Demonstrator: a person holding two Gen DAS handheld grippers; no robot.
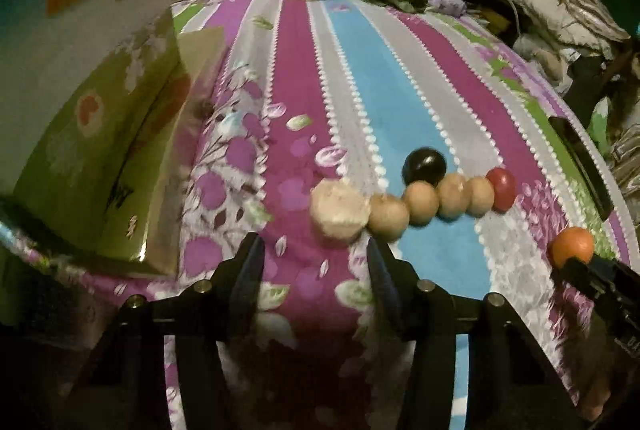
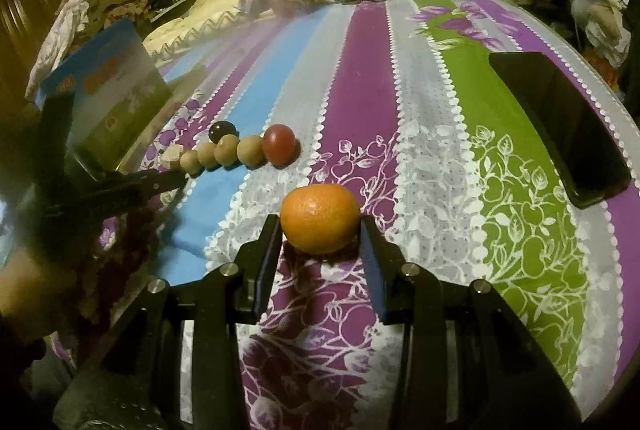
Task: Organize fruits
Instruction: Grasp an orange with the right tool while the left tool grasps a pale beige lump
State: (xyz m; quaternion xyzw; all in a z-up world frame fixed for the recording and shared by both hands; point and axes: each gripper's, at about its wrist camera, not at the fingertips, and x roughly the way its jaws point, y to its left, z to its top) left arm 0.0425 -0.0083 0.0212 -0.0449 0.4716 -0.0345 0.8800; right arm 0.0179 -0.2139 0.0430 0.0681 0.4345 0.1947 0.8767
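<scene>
Right wrist view shows the orange [image 2: 320,219] sitting on the striped bed cover [image 2: 360,102], between the two sides of the right tongs [image 2: 320,230]. They look open around it, maybe just touching. If they squeeze off-center, the round orange could roll away on the soft bed. The left tongs [image 1: 312,254] are wide and hold nothing, just beside the fruit row [image 1: 416,198]. One bump could knock the row out of line.
</scene>
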